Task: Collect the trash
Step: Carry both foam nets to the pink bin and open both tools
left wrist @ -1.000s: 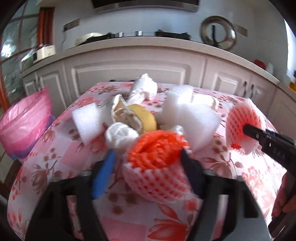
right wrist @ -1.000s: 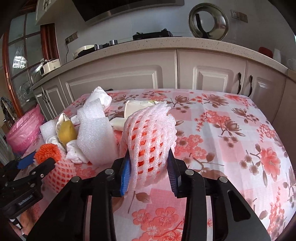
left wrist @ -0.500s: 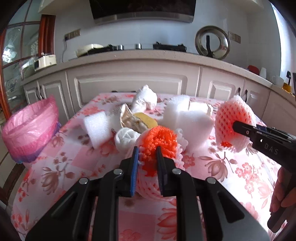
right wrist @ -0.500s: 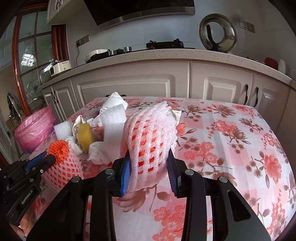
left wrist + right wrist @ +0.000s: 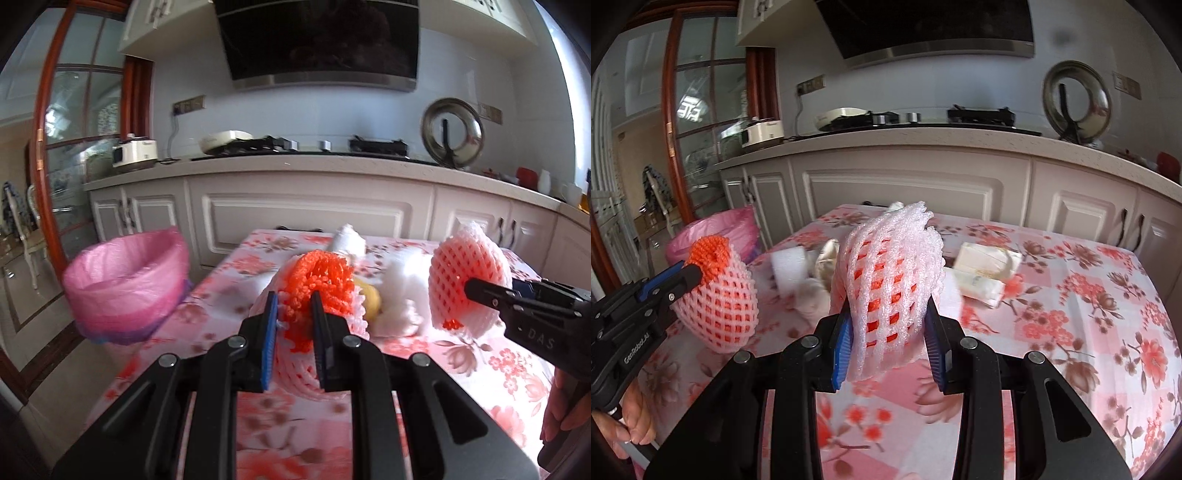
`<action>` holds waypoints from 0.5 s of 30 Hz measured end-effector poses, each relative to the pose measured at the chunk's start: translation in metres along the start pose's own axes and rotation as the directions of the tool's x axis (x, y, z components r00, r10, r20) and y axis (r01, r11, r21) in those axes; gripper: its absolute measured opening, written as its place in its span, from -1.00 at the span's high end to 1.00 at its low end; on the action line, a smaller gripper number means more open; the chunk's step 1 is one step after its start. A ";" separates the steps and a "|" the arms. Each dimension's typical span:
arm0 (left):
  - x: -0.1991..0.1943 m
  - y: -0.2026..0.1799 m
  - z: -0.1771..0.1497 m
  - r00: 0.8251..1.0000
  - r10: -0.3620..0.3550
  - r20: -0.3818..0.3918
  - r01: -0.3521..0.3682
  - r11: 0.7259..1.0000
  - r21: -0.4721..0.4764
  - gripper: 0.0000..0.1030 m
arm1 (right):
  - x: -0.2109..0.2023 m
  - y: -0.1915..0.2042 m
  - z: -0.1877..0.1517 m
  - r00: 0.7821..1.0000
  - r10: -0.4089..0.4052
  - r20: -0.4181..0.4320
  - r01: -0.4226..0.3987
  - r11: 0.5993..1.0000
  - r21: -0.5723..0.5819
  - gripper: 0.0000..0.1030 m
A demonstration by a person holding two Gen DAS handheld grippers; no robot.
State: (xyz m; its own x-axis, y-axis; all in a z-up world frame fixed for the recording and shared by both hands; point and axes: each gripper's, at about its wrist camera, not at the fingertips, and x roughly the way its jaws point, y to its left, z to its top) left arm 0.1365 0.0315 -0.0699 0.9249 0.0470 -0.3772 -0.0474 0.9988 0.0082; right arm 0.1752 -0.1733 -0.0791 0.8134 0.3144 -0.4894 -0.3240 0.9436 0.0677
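Trash lay in a loose heap on the table (image 5: 1089,295), whose cloth was pink with red flowers. Off the table's left edge stood a bin lined with a pink bag (image 5: 125,280), its mouth open. The right tool (image 5: 888,332) was closed on a pale pink foam net (image 5: 890,280) with orange mesh inside it, held up off the cloth. The left tool (image 5: 293,328) was clamped on a second foam net (image 5: 314,288), gripping it by the orange frill at its top; in the right wrist view this net (image 5: 716,295) hung clear of the table, near the bin. Behind the two nets, white foam blocks (image 5: 788,267) and crumpled white paper (image 5: 349,240) rested on the cloth beside a yellow peel (image 5: 369,301). A folded white wrapper (image 5: 988,269) lay apart from the heap, toward the right side.
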 end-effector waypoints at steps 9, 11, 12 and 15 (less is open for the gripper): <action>-0.022 0.058 0.005 0.994 0.106 0.027 -0.104 0.992 -0.066 0.67 | 0.007 0.066 0.010 0.994 0.109 0.002 -0.108 0.986 -0.128 0.33; -0.026 0.071 0.005 0.991 0.133 0.029 -0.130 0.988 -0.083 0.67 | 0.011 0.078 0.015 0.992 0.129 0.004 -0.127 0.980 -0.153 0.33; -0.027 0.075 0.005 0.990 0.140 0.028 -0.138 0.987 -0.088 0.67 | 0.013 0.083 0.017 0.991 0.137 0.004 -0.135 0.977 -0.162 0.33; -0.030 0.094 0.006 0.983 0.183 0.031 -0.179 0.978 -0.106 0.67 | 0.024 0.100 0.025 0.986 0.168 0.000 -0.165 0.968 -0.191 0.33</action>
State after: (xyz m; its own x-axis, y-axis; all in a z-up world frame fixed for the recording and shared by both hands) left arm 0.1066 0.1236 -0.0526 0.9118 0.2291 -0.3409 -0.2516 0.9676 -0.0227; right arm 0.1739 -0.0687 -0.0625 0.7474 0.4680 -0.4716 -0.5398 0.8415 -0.0204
